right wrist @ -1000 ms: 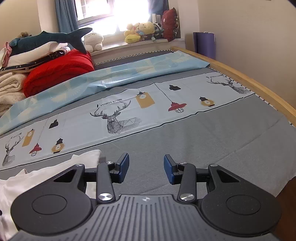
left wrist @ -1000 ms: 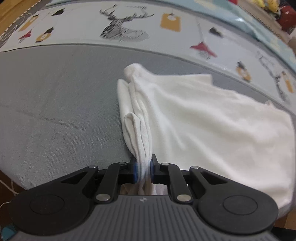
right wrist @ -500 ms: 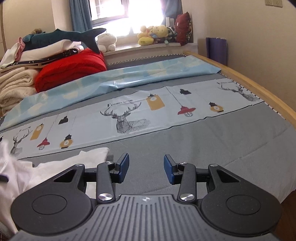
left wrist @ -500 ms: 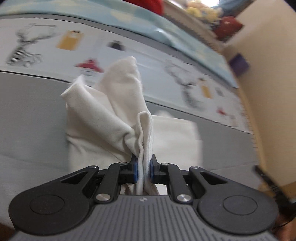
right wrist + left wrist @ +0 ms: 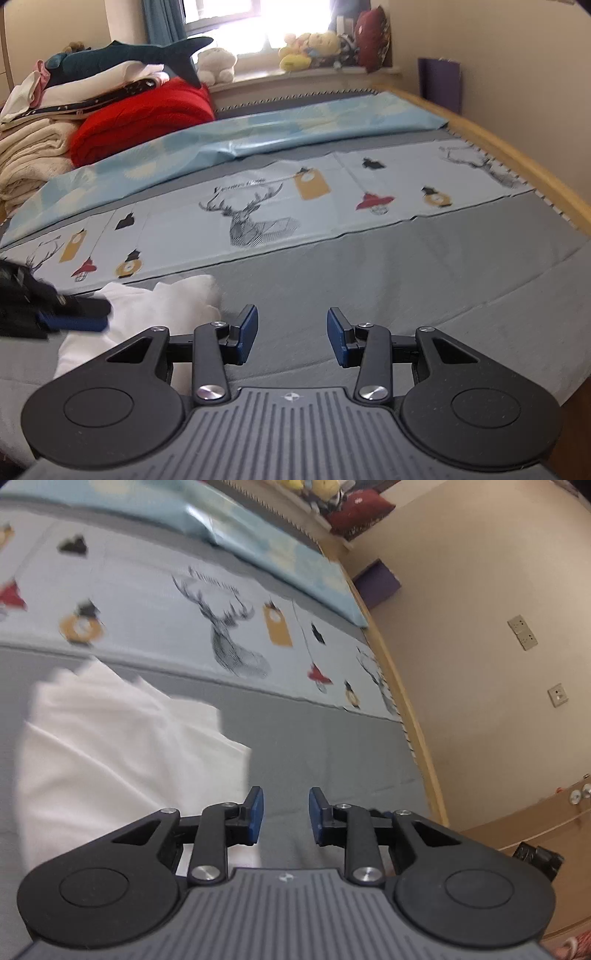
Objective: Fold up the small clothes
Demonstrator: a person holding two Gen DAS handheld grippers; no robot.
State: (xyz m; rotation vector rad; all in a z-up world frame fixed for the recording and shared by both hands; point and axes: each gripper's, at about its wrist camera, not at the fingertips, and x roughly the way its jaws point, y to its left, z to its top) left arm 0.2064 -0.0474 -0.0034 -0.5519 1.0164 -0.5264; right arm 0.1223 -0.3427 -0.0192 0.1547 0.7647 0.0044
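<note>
Item: white garment (image 5: 122, 753), one, lying in a loose heap on the grey bed sheet (image 5: 325, 746), near the bed's front edge and just short of the printed band (image 5: 258, 206) with the deer drawings.

Change noted: half a second ago the left hand-held gripper (image 5: 282, 814) was pinching a bunched fold of this cloth and holding it up; now its blue pads (image 5: 255, 814) stand apart with nothing between them, and the cloth lies to their left on the sheet. In the right wrist view the left tool shows as a dark blur over the garment's left part (image 5: 162, 306). Judgement: one fold has been carried over and let go, so the piece reads as partly folded; its edges are rumpled and probably need another fold or a smoothing pass.

Right hand-held gripper (image 5: 291, 334): one, released, jaws wide, hovering over bare sheet just right of the garment, as it was a second ago.

Other contents, counted:
- Red blanket (image 5: 144, 118), one, folded.
- Cream blankets (image 5: 33, 158), a stack; number unclear.
- Shark plush (image 5: 125, 59), one, atop the pile.
- Light blue cover (image 5: 236, 136), one.
- Small soft toys on the window ledge (image 5: 310, 48), several; exact count unclear.
- Purple roll (image 5: 439, 83), one, by the wall.
</note>
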